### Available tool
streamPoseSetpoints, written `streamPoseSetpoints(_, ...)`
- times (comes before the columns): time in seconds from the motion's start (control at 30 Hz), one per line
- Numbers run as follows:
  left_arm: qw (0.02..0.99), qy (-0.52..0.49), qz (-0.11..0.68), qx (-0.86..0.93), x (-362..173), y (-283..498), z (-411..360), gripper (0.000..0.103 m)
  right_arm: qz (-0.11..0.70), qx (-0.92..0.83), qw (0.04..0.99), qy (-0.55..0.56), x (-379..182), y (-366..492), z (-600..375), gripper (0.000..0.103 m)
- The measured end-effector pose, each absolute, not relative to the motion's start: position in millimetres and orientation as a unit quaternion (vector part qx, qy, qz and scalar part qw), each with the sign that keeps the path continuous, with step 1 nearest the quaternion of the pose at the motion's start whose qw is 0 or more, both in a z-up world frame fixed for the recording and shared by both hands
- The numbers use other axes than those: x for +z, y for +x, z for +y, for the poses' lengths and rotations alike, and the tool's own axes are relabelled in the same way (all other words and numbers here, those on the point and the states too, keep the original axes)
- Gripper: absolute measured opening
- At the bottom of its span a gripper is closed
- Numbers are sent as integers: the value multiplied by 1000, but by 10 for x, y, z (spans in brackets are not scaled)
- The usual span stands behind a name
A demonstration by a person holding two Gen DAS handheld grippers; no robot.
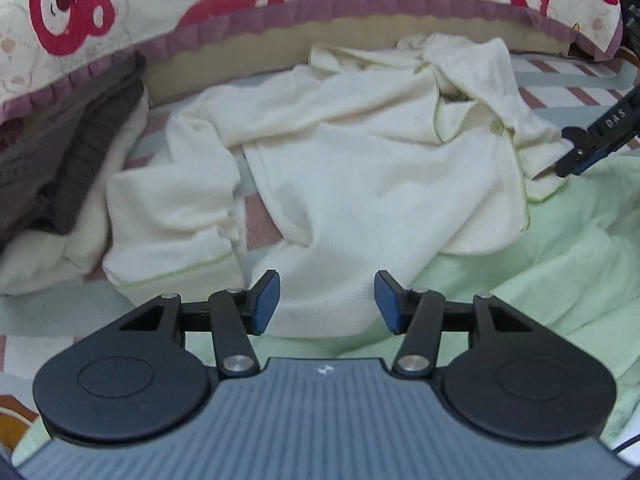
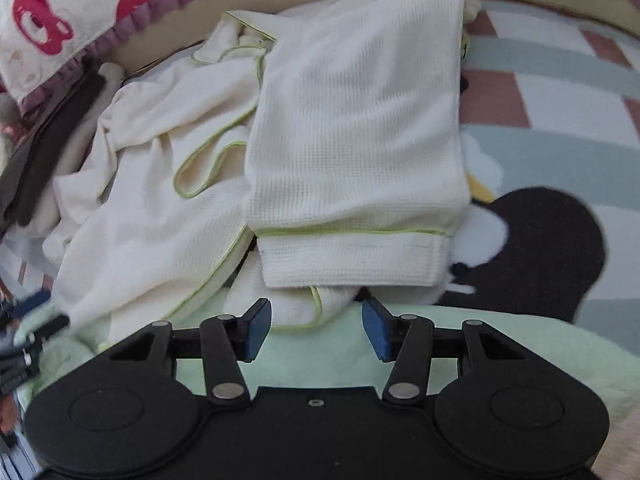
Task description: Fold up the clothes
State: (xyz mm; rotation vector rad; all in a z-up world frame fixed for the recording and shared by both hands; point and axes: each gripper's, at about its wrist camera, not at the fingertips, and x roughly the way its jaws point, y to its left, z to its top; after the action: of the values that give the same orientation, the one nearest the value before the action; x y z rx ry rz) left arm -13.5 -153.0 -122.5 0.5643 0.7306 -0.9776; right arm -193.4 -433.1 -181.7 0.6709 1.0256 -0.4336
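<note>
The cream waffle-knit pyjama top (image 1: 360,168) lies crumpled on the bed just ahead of both grippers, one sleeve (image 2: 356,128) laid across it (hardly a fold yet). The left hand-held gripper (image 1: 327,305) and right hand-held gripper (image 2: 316,328) stand half open, gripping nothing; folding mostly remains.

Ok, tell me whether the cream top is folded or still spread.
Half-folded: the cream top has one sleeve laid across it; the other sleeve sprawls out, body rumpled.
</note>
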Motion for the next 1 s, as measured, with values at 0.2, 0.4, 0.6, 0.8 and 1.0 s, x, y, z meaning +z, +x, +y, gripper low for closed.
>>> streamPoseSetpoints(0.2, 826, 271, 316, -381, -1246, -11, -1506, 57, 426, -215, 846, 236, -1641, -1916, -4240, 9)
streamPoseSetpoints(0.4, 824, 173, 397, -366, -1216, 246, -1253, 57, 271, -243, 898, 247, -992, -2309, -4540, 8)
streamPoseSetpoints(0.6, 805, 158, 412, -397, -1246, 161, -1184, 57, 333, -296, 848, 286, -1279, -2363, -4862, 8)
streamPoseSetpoints(0.8, 779, 253, 376, -433, -1359, -134, -1490, 58, 360, -290, 838, 289, -1412, -2298, -4863, 8)
streamPoseSetpoints(1.0, 751, 306, 359, -462, -1414, -320, -1717, 61, 333, -229, 851, 337, -1507, -2291, -4929, 10)
